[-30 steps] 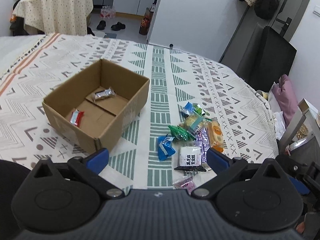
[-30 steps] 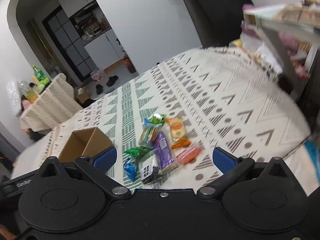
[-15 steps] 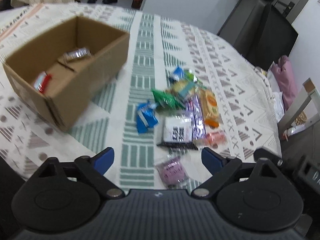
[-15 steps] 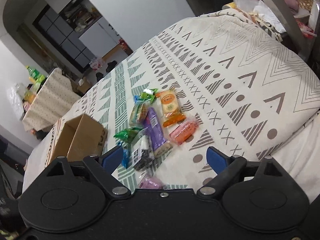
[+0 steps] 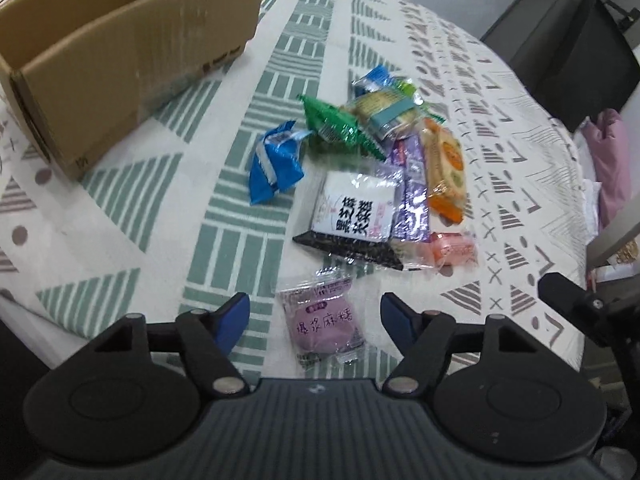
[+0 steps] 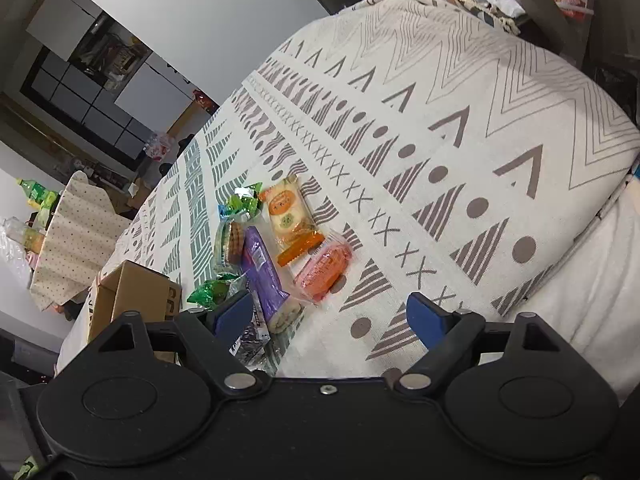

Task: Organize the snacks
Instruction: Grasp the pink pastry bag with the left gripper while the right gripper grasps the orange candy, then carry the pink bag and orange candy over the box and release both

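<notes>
Cardboard box [image 5: 132, 48] beside snack pile [image 5: 376, 168]

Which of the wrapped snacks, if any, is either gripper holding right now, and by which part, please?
Neither. The left gripper, jaws just closing, stands open around the purple snack packet without touching it; the right gripper is open over the patterned tablecloth.

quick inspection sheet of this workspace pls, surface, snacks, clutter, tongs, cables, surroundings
surface: patterned cloth, soft, creased.
job's things: snack pile loose beside cardboard box; purple packet nearest.
clutter: nothing seen on the cloth.
tongs: left tongs open around the purple packet, pads apart from it, just closing; right tongs open, empty, just closing, near pink packet.
cables: nothing seen.
surroundings: dark chair, covered side table.
</notes>
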A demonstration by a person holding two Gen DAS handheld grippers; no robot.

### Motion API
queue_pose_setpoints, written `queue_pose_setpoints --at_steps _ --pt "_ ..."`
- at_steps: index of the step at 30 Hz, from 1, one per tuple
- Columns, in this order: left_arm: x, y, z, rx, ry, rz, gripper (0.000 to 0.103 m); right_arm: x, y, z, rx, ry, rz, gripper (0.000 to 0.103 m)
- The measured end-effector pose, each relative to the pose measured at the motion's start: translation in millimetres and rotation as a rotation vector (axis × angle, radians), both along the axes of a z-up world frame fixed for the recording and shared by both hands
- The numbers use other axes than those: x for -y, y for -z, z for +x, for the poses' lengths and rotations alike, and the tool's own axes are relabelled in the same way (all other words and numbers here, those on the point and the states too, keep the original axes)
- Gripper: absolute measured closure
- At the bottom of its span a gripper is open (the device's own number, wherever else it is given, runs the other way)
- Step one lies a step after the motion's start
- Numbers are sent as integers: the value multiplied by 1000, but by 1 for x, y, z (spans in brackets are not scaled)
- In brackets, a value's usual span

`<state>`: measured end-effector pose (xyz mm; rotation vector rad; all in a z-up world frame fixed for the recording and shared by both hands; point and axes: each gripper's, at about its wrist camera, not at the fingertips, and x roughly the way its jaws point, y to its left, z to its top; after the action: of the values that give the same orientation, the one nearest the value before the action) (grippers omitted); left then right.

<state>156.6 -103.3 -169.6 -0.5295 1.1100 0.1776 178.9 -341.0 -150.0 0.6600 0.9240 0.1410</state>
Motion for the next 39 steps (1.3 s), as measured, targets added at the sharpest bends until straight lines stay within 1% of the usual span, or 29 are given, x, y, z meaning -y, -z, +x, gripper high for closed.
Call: queue_pose_setpoints --at_steps 3,5,7,8,9,11,15,21,27,32,34,35,36,37,38,39 --pt "4 9 3 -26 -10 -4 35 -2 4 6 -7 2 0 19" --pt "7 14 6 -44 -18 11 37 -3 9 10 -16 3 6 21" --pt "9 17 7 -48 -39 29 42 -5 13 15 -21 -2 13 22" --pt "11 17 8 -50 -51 47 49 -6 16 18 -23 -5 16 24" --pt "13 16 8 -47 -55 66 61 -8 18 20 -26 -6 18 26" --pt "15 15 8 -46 -60 89 70 -10 24 25 -34 -9 30 28" --pt "10 11 7 -37 -73 103 73 -15 34 34 -50 -15 47 29" --pt "-4 4 8 -36 -89 114 73 -21 45 45 -64 -2 52 29" --pt "-15 0 7 -31 -93 136 73 -29 48 58 -48 17 55 29" --pt "-29 -4 8 -20 -108 146 73 -38 49 66 -43 10 4 29" --pt "-36 -6 9 -13 -119 144 73 -43 50 69 -34 3 -17 33" --pt "-38 -7 10 -12 -128 142 73 -44 50 70 -33 4 -23 38" --pt "-41 -8 10 -10 -137 138 73 -45 50 70 -30 10 -34 46" --pt "-43 -9 11 -6 -142 137 73 -45 51 71 -30 10 -46 53" --pt "-44 -10 12 0 -145 140 73 -45 50 71 -33 15 -63 68" --pt "-45 -11 13 5 -147 143 73 -44 51 70 -36 21 -72 77"
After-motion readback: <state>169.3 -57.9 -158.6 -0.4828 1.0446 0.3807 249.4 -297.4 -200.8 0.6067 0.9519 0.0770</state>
